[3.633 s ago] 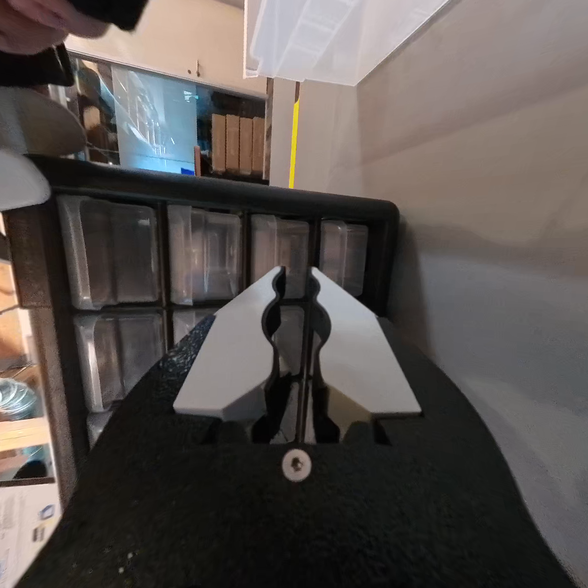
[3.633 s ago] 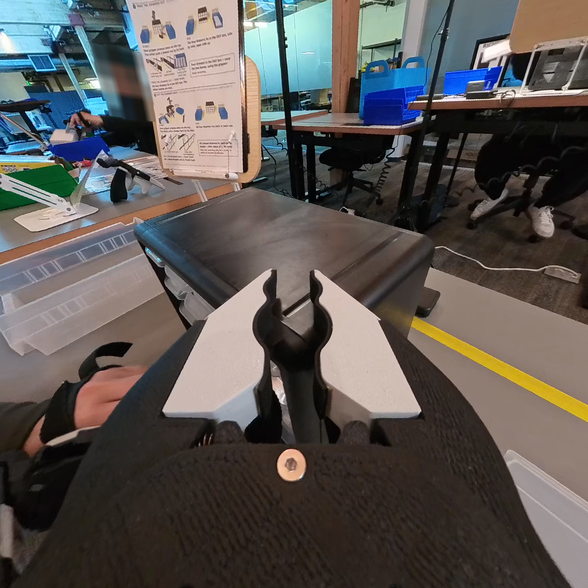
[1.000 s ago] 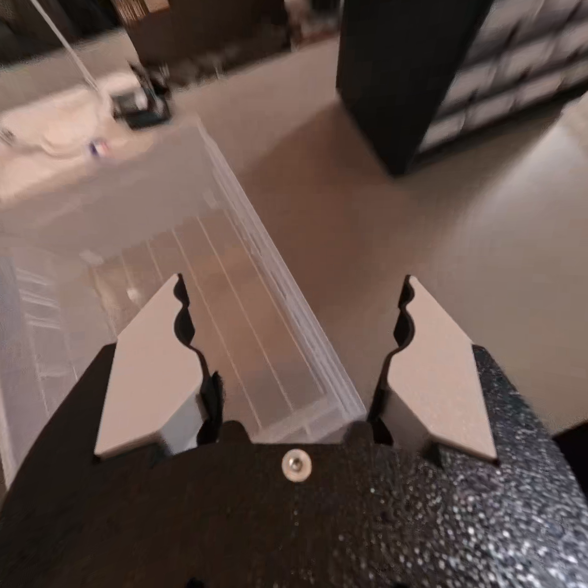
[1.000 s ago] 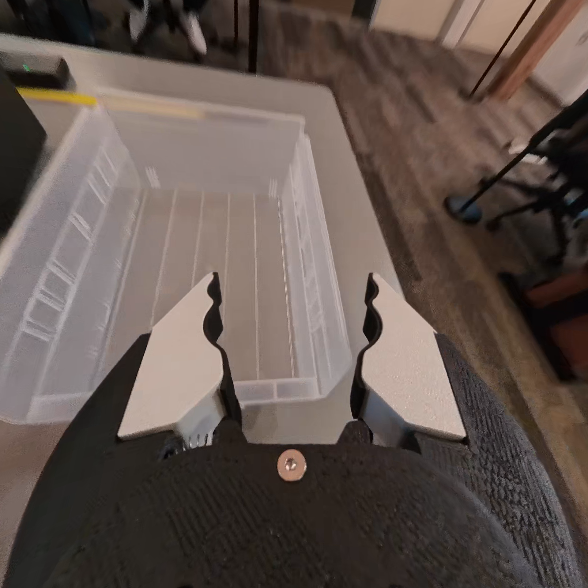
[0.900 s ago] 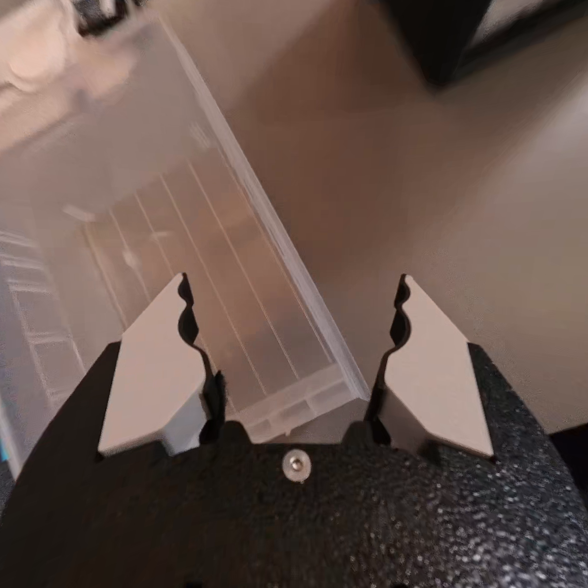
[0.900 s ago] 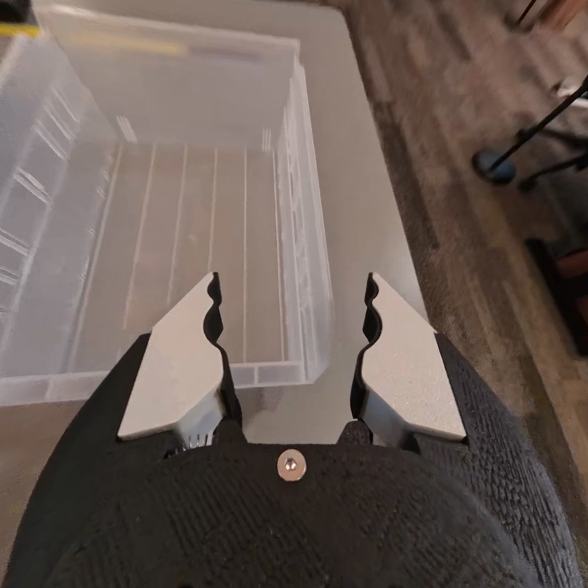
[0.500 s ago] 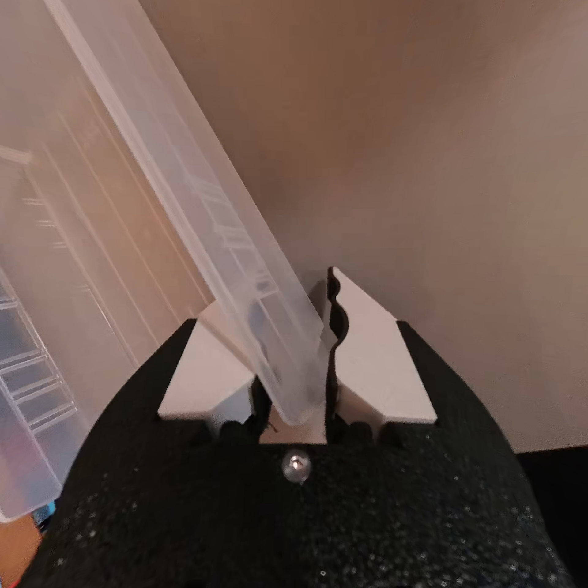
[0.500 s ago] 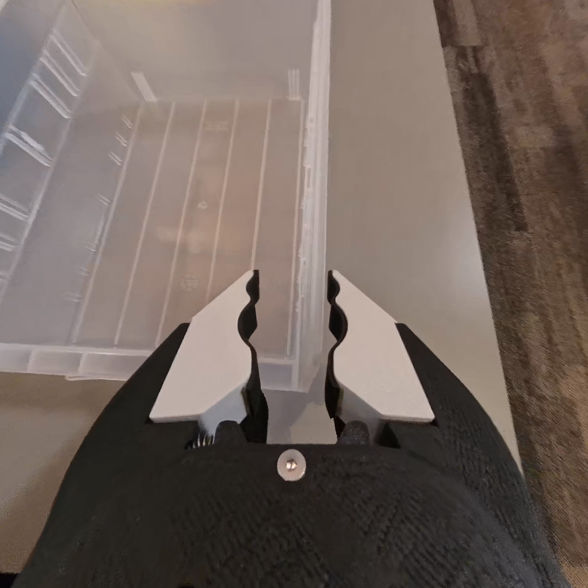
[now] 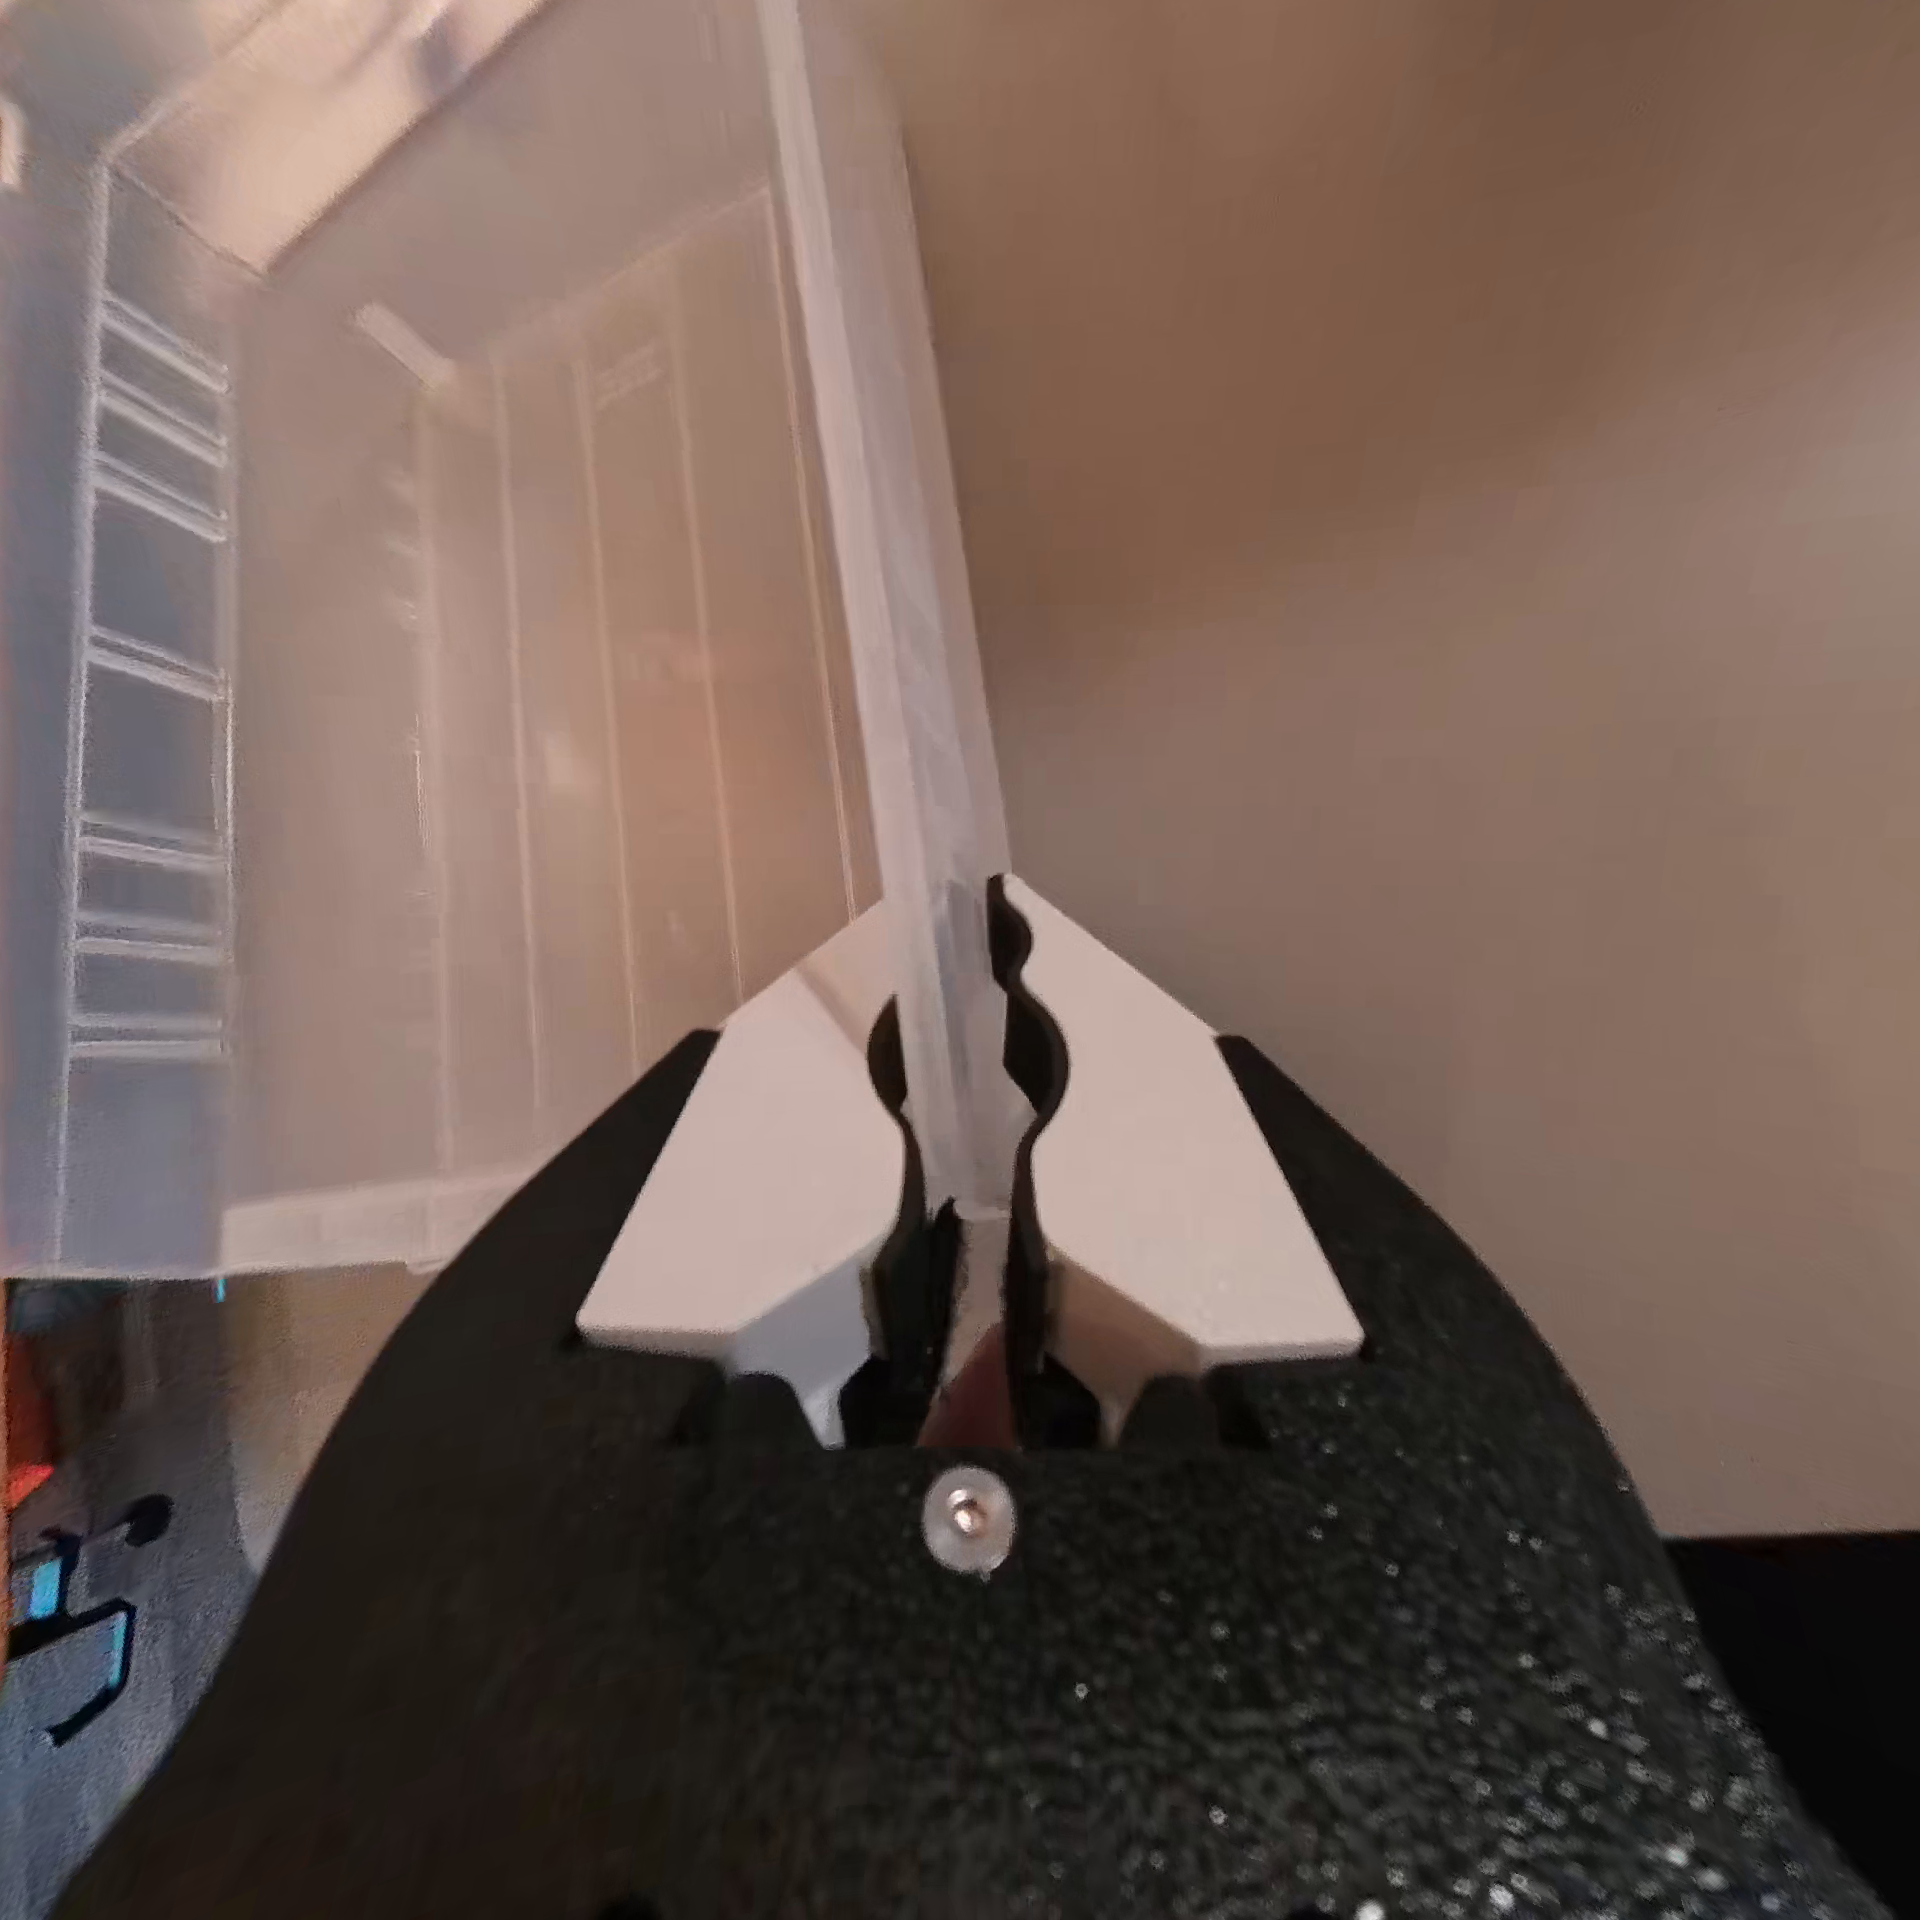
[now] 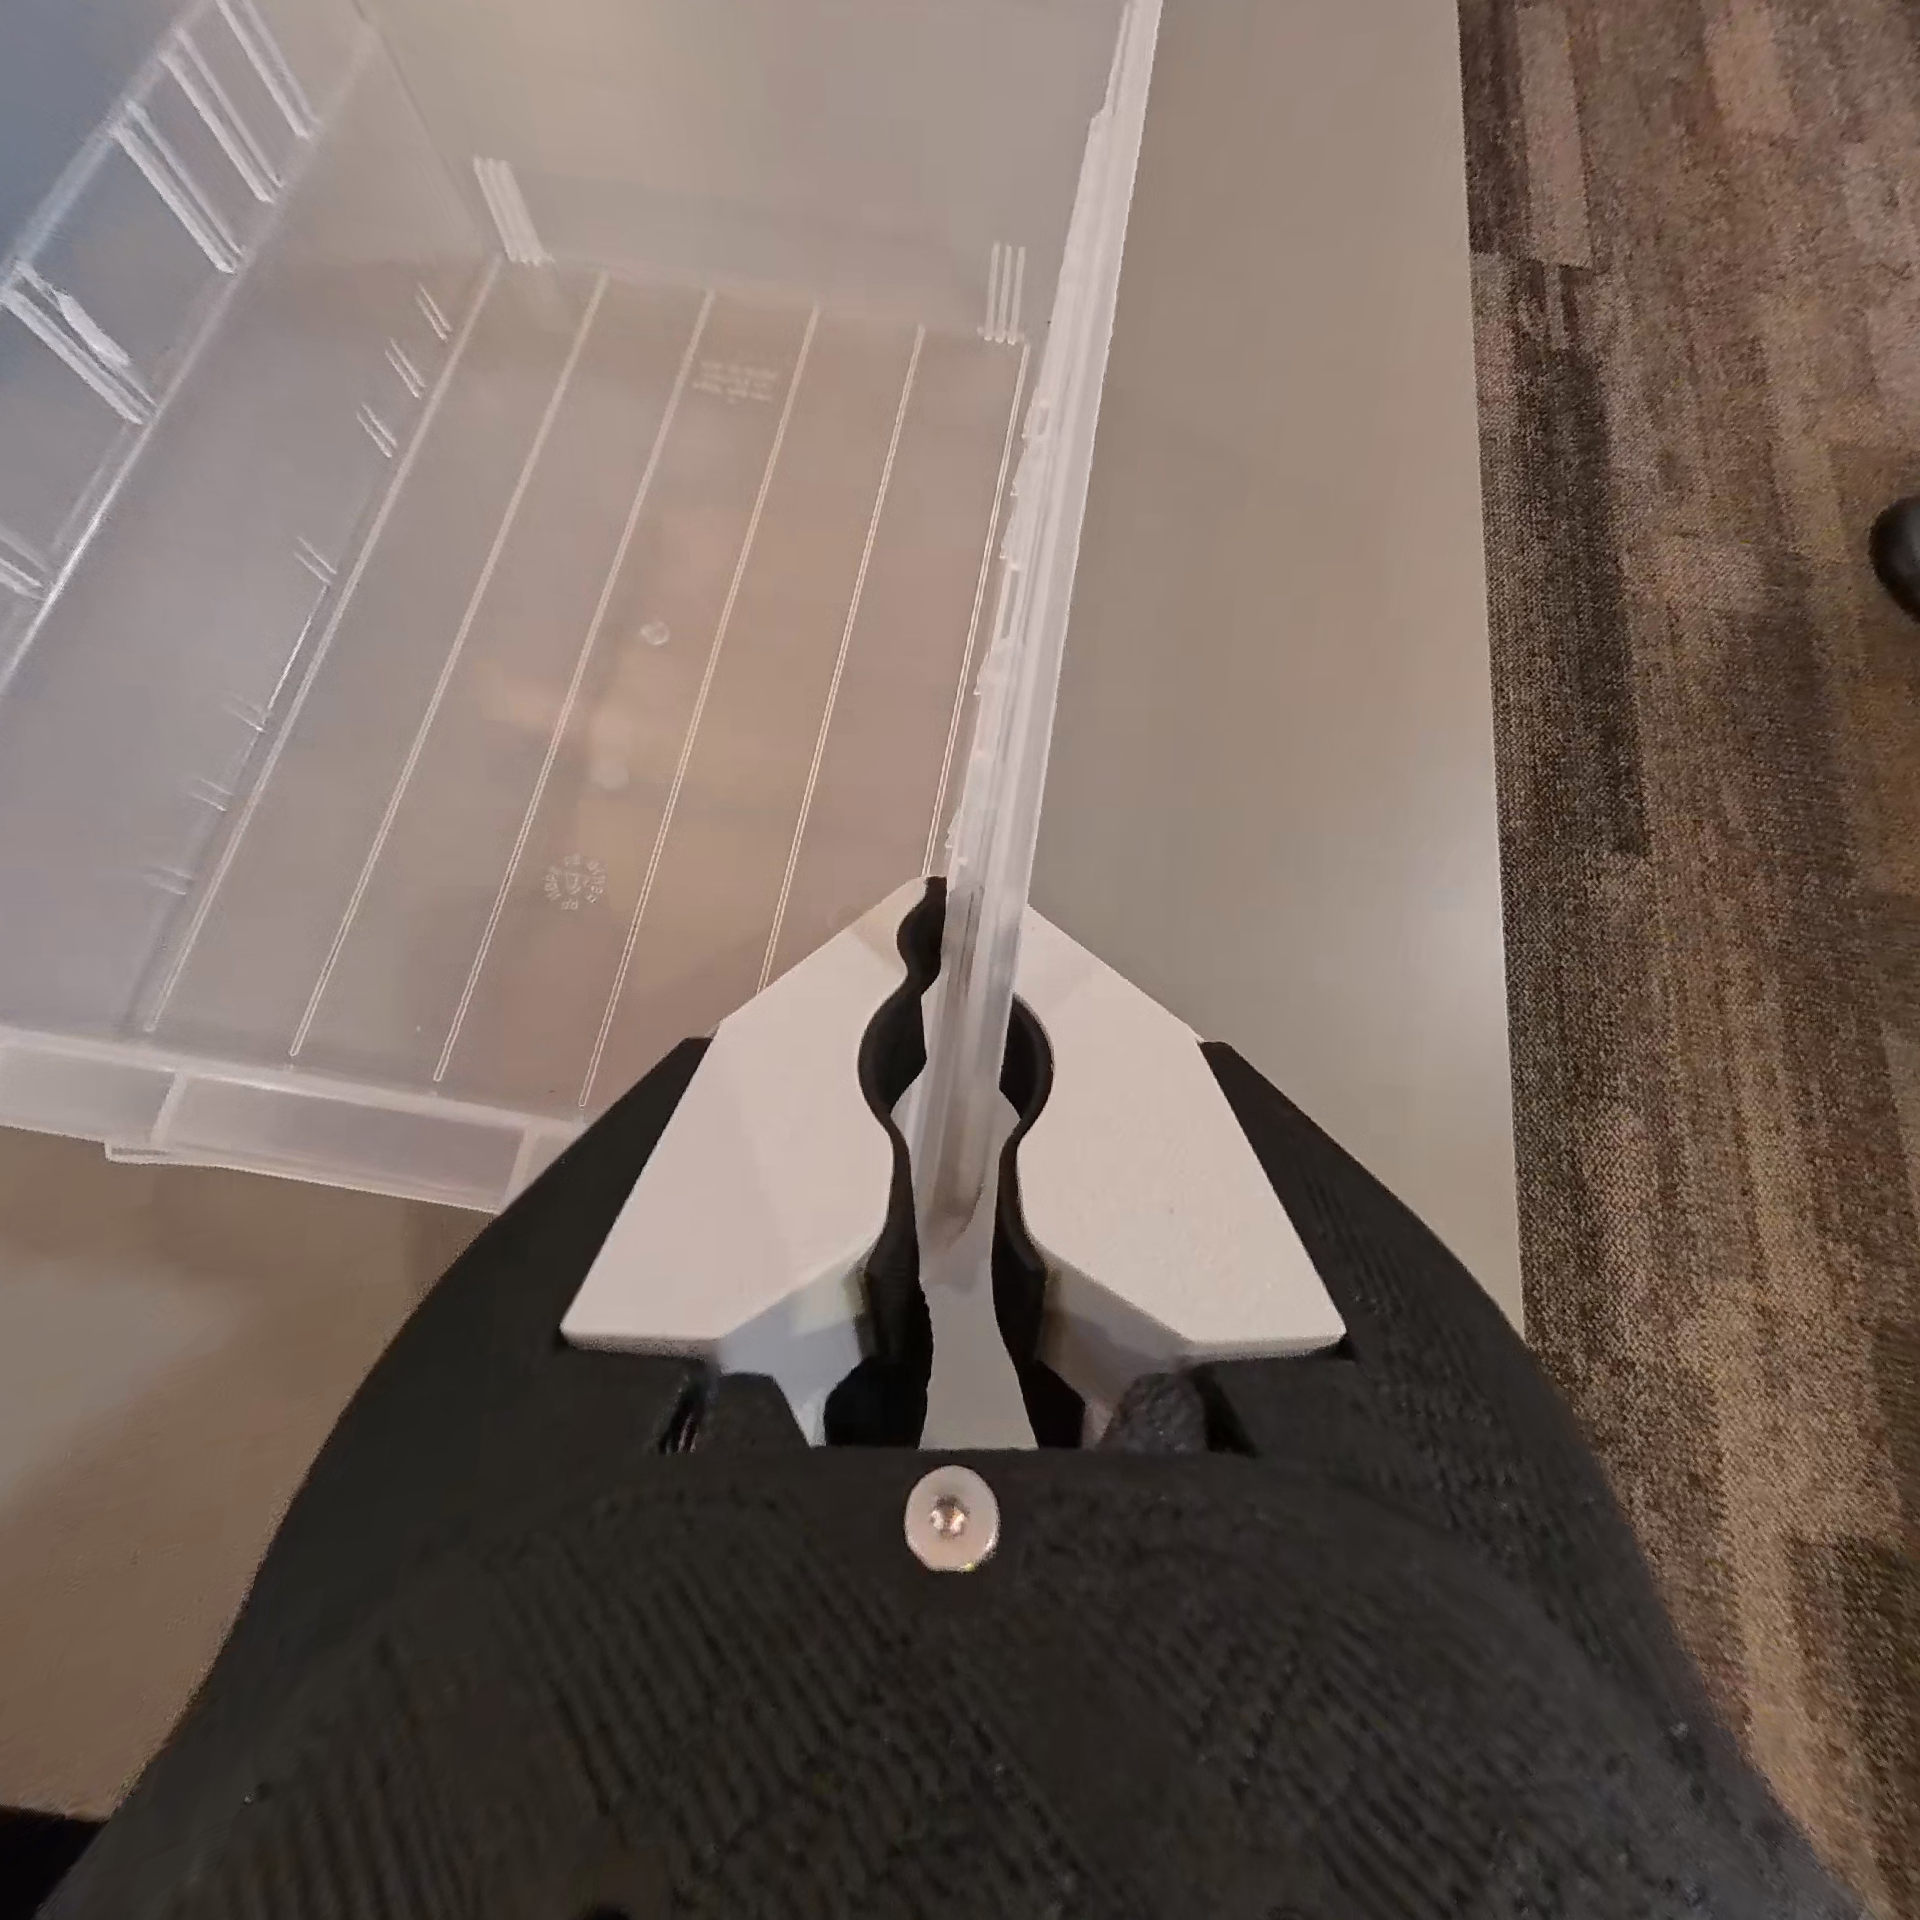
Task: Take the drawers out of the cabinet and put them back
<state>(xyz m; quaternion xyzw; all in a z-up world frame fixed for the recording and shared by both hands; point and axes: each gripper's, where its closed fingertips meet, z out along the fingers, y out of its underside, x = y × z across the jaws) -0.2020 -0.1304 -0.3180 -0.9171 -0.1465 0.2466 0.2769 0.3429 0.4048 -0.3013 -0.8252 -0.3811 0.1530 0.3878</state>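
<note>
No cabinet or drawer shows in either view. My left gripper [image 9: 945,894] is shut on the right side wall [image 9: 883,520] of a clear plastic bin [image 9: 623,727], near its front corner. The bin is empty and stretches away to the left of the fingers. My right gripper [image 10: 977,894] is shut on the right side wall [image 10: 1070,416] of a clear plastic bin [image 10: 623,623], also near its front corner. That bin is empty and sits on the grey table [image 10: 1299,520].
Beige tabletop [image 9: 1455,623] lies right of the left bin. The right table edge [image 10: 1491,727] runs close beside the right bin's wall, with brown carpet floor [image 10: 1714,727] beyond it. Floor and blurred items show at the lower left of the left wrist view [image 9: 94,1558].
Both grippers left the cabinet, came over the clear bins open, then closed on a side wall each. In the last half second the right jaws closed fully and the left bin's wall straightened.
</note>
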